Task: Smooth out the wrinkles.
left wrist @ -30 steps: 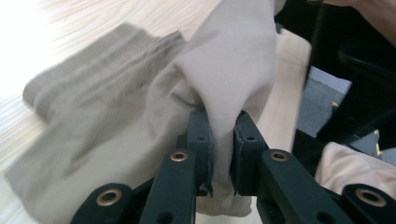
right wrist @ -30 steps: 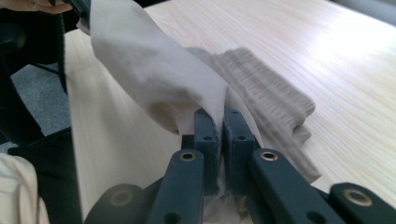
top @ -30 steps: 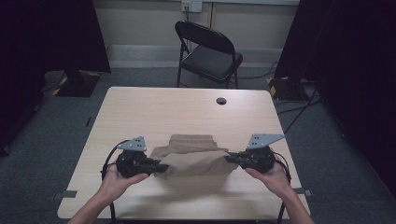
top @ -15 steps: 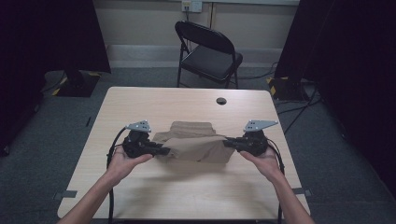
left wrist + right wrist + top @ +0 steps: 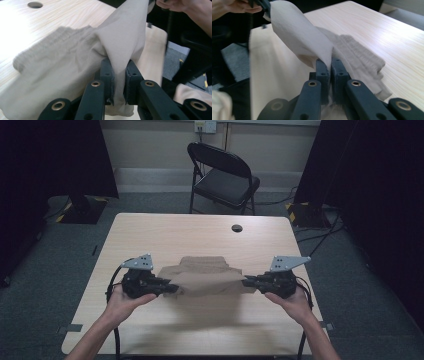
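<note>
A tan cloth garment (image 5: 207, 276) with a ribbed band at its far edge is stretched between both grippers above the light wooden table (image 5: 190, 232). My left gripper (image 5: 172, 288) is shut on the garment's left end; in the left gripper view the fabric (image 5: 75, 67) is pinched between the black pads (image 5: 119, 80). My right gripper (image 5: 246, 281) is shut on the right end, and the right gripper view has the cloth (image 5: 312, 42) running from its pads (image 5: 329, 72) across to the other hand. The ribbed band (image 5: 362, 53) hangs down toward the tabletop.
A round cable hole (image 5: 237, 228) lies in the table's far right part. A black folding chair (image 5: 225, 170) stands behind the table. Dark curtains flank the room, and cables lie on the floor at the right.
Both hands moved away from me with the garment half a second ago, then came back toward the near edge. The cloth is pulled tauter between the grippers than a second ago.
</note>
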Motion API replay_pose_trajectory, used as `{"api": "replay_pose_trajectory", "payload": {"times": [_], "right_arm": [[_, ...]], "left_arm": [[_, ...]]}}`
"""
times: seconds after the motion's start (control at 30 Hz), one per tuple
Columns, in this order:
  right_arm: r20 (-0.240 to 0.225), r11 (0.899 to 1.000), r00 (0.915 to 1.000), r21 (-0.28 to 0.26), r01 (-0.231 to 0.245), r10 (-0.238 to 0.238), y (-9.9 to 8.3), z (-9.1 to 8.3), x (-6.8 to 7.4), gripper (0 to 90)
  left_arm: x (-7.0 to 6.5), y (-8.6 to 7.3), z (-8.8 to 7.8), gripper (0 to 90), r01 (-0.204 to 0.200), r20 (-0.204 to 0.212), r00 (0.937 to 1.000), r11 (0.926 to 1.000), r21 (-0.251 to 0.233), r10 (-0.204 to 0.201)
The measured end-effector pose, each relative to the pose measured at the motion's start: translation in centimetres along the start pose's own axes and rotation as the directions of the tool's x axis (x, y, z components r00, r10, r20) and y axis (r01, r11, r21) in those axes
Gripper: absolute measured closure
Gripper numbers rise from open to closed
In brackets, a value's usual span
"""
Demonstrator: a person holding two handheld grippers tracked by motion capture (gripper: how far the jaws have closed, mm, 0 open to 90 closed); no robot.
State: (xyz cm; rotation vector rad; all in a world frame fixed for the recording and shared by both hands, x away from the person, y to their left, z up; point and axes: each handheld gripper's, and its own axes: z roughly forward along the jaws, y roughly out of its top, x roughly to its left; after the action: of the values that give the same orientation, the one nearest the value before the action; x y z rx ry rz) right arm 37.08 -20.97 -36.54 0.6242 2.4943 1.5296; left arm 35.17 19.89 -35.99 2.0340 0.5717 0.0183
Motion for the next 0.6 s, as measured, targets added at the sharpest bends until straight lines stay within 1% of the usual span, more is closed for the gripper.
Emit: {"api": "replay_pose_trajectory", "payload": {"times": [0.03,0.07,0.13,0.17,0.2,0.23,0.27,0.3,0.33,0.37,0.4,0.43,0.47,0.53,0.6], "right_arm": [[-0.013,1.000,0.9998,-0.003,0.017,-0.017,0.3,-0.5,0.7,86.2],[-0.021,1.000,0.9995,-0.003,0.024,-0.024,0.5,-0.8,1.1,86.2],[-0.048,0.999,0.9983,-0.014,0.032,-0.032,1.0,-1.7,1.8,86.2],[-0.056,0.999,0.9979,-0.020,0.031,-0.032,1.4,-2.0,2.0,86.2],[-0.054,0.999,0.9980,-0.022,0.032,-0.033,1.7,-2.2,2.0,86.2],[-0.040,0.999,0.9986,-0.021,0.035,-0.036,2.0,-2.2,1.9,86.1],[-0.027,0.999,0.9991,-0.020,0.032,-0.033,2.2,-2.0,1.6,86.1],[-0.022,1.000,0.9996,-0.019,0.017,-0.017,2.2,-1.6,1.1,86.0],[-0.019,1.000,0.9998,-0.015,-0.003,0.003,2.1,-1.0,0.3,86.0],[-0.008,1.000,0.9999,0.001,-0.013,0.013,1.9,-0.2,-0.4,85.9],[0.002,0.999,0.9998,0.032,-0.020,0.020,1.6,0.7,-1.1,85.9],[0.002,0.999,0.9998,0.032,-0.020,0.020,1.6,0.7,-1.1,85.9],[0.014,0.995,0.9985,0.078,-0.055,0.054,0.8,2.7,-2.6,85.8],[0.023,0.993,0.9976,0.100,-0.067,0.065,0.3,4.0,-3.4,85.7],[0.028,0.991,0.9966,0.109,-0.080,0.077,0.2,5.0,-4.0,85.3]], "left_arm": [[-0.4,0.1,-0.3,80.4,-0.001,0.010,1.0000,1.0000,0.000,0.001],[-1.0,0.2,-0.7,80.3,-0.004,0.024,0.9997,1.0000,-0.001,0.004],[-1.7,0.6,-1.4,80.3,0.010,0.066,0.9977,0.9999,-0.003,-0.010],[-2.0,1.0,-1.7,80.2,0.006,0.069,0.9976,1.0000,0.003,-0.006],[-2.2,1.4,-1.8,80.2,-0.007,0.057,0.9984,0.9999,0.013,0.006],[-2.0,1.6,-1.8,80.2,-0.017,0.053,0.9985,0.9997,0.018,0.016],[-1.4,1.8,-1.6,80.2,-0.006,0.047,0.9989,0.9998,0.019,0.005],[-0.4,1.8,-1.2,80.2,0.028,0.044,0.9986,0.9995,0.015,-0.029],[0.8,1.5,-0.8,80.2,0.057,0.048,0.9972,0.9981,0.023,-0.058],[1.9,1.2,-0.2,80.1,0.071,0.035,0.9968,0.9967,0.038,-0.072],[3.2,0.6,0.6,80.1,0.113,0.026,0.9931,0.9923,0.050,-0.114],[3.2,0.6,0.6,80.1,0.113,0.026,0.9931,0.9923,0.050,-0.114],[4.7,-0.3,1.5,80.1,0.150,0.024,0.9881,0.9868,0.060,-0.152],[6.1,-1.1,2.0,80.0,0.181,0.030,0.9826,0.9817,0.058,-0.183],[7.0,-1.5,2.3,79.7,0.201,0.024,0.9790,0.9776,0.063,-0.203]]}}
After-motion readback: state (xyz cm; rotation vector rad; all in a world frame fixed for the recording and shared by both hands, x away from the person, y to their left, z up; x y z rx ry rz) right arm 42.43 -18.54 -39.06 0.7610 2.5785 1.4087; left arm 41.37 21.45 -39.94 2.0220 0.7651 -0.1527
